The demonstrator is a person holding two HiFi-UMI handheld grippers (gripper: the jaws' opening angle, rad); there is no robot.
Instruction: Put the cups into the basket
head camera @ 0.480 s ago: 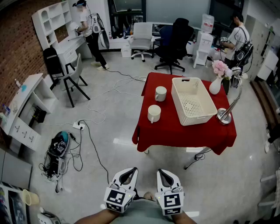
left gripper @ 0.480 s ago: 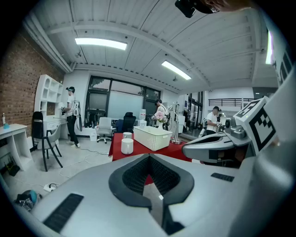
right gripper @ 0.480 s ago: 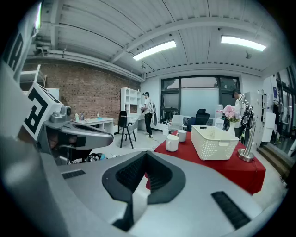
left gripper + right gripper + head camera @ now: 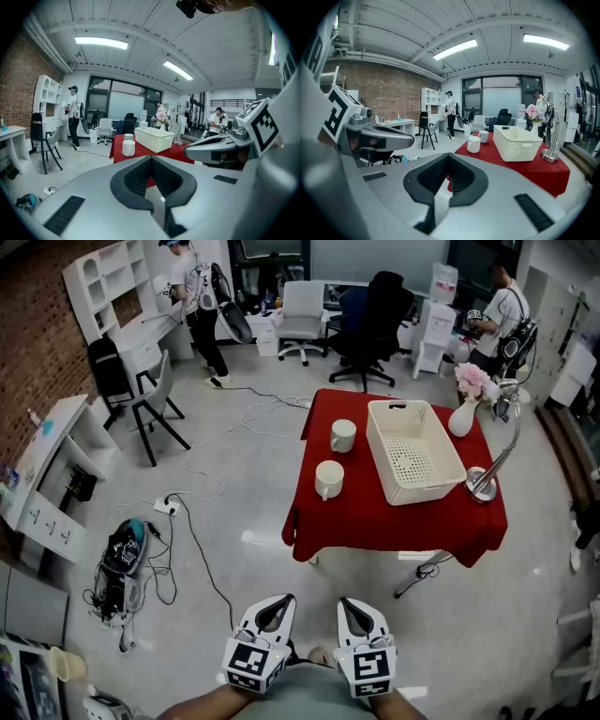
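Grippers abreast: left gripper [image 4: 278, 607], right gripper [image 4: 351, 608]

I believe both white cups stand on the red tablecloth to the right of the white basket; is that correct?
Not quite: in the head view the far cup and the near cup stand to the left of the basket, not the right, on the red tablecloth.

Person by white shelves [image 4: 194, 287] shifted stance; person at right [image 4: 497, 310] turned away; red table [image 4: 375, 521] slightly higher in head view.
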